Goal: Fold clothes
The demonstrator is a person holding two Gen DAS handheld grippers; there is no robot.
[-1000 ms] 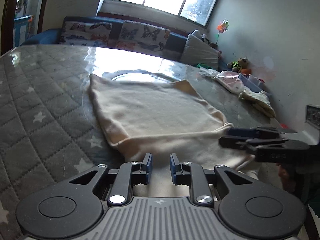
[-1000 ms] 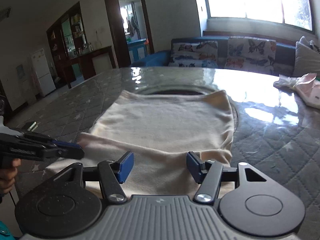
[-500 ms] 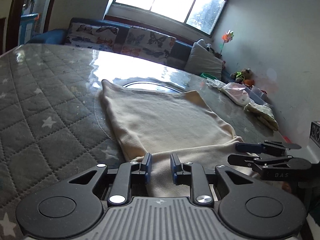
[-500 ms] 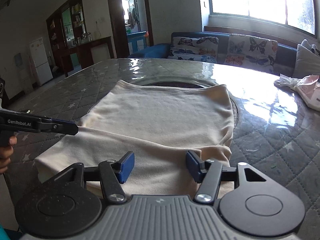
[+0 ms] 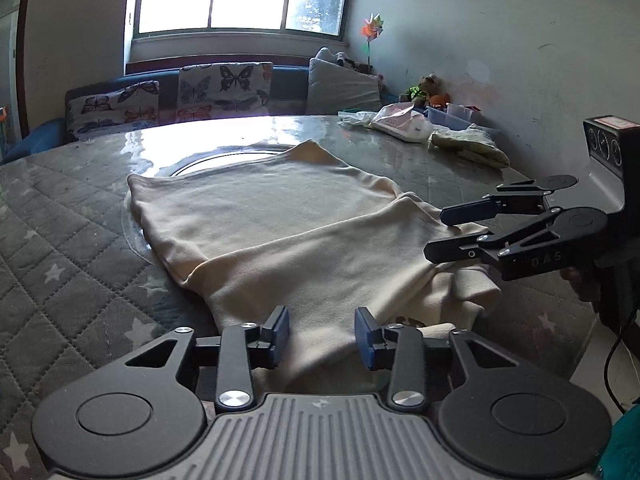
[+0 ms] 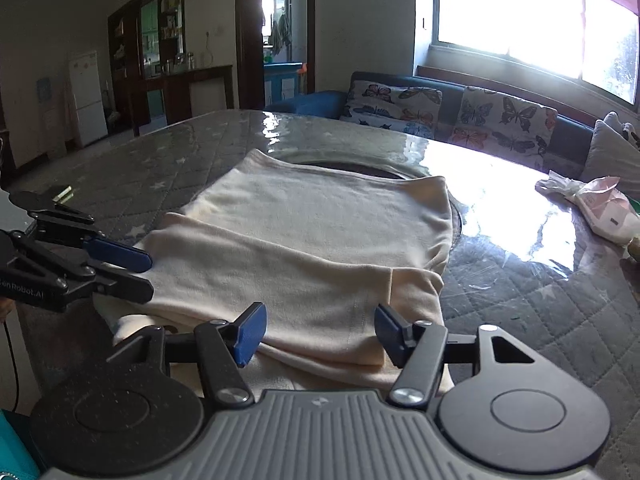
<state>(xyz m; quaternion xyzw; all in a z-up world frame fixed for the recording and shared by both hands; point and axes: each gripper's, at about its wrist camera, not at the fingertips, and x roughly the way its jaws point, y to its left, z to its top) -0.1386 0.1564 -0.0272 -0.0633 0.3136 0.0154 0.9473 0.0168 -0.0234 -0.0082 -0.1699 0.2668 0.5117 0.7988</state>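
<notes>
A cream garment point(image 5: 280, 216) lies flat on the counter point(image 5: 60, 216), which is covered by a grey quilted cloth with white stars under a shiny clear sheet. The near part of the garment is folded over itself, so a second layer lies across the lower part, and its far edge reaches a round glass inset point(image 6: 360, 168) in the counter.

The left hand-held gripper point(image 5: 322, 334) is low over the near edge of the garment. Its jaws have just been opening and now stand a moderate width apart; the cloth lies under the gap and the blue pads point(image 5: 280, 330) do not press it. The right hand-held gripper point(image 6: 318, 330) is at the other near corner, with its jaws wider apart, and its pads also do not pinch the fabric. Each gripper is seen from the side in the other camera, just above the folded edge.

At the far side of the counter there are some small clothes and a pink-white bag point(image 5: 400, 122). Behind is a blue sofa with butterfly cushions point(image 6: 504, 120) under a bright window.
</notes>
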